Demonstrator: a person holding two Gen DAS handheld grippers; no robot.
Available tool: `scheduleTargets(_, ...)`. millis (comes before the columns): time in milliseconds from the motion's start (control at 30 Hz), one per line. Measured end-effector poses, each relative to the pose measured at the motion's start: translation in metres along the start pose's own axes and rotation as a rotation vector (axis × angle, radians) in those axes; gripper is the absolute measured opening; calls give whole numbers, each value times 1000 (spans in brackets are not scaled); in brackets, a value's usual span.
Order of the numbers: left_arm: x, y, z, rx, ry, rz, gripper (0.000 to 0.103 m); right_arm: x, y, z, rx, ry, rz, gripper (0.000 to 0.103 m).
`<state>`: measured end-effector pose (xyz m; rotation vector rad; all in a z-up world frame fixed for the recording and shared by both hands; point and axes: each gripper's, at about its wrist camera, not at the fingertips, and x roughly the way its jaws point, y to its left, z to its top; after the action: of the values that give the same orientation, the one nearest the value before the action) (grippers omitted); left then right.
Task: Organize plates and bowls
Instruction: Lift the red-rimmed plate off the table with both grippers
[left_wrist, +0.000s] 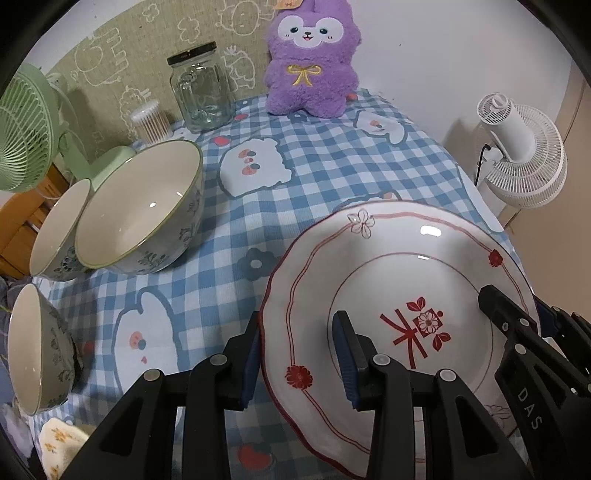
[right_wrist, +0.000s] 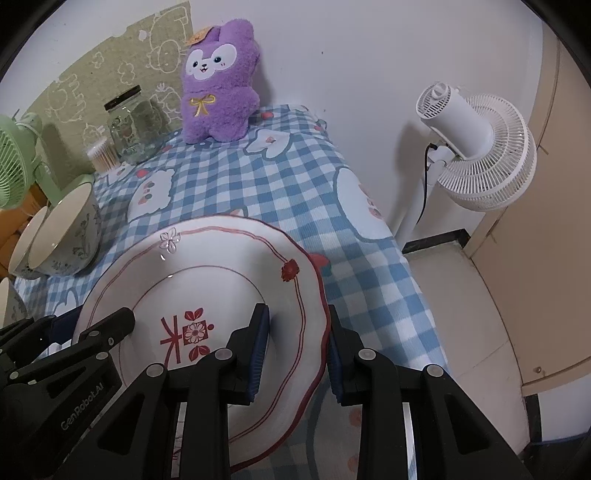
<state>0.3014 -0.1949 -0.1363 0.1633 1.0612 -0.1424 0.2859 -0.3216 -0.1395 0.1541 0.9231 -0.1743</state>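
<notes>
Red-trimmed plate (left_wrist: 388, 280) sits at the near right of the tabletop (left_wrist: 314, 177), w/ both grippers straddling its rim. Left gripper (left_wrist: 299, 354) brackets the left edge, right gripper (right_wrist: 297, 354) the right edge; gaps show beside the pads, so neither looks clamped yet. Large bowl (left_wrist: 144, 206) and two smaller bowls (left_wrist: 55, 232) (left_wrist: 33, 347) stand apart at left, unstacked. Looks early: bowls unnested, nothing grouped, plate not moved.
</notes>
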Motion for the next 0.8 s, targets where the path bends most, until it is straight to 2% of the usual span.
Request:
scheduleTargets(167, -7, 0, -5, -5, -7, 7, 37, -9, 1, -4, -11, -16, -1, 32)
scheduleTargets(567, 1, 0, -12, 2, 18, 8, 37, -1, -2, -18, 10, 29, 12, 32)
scheduleTargets(800, 4, -4, -15, 22, 22, 14, 37, 11, -3, -15, 4, 56, 25, 39)
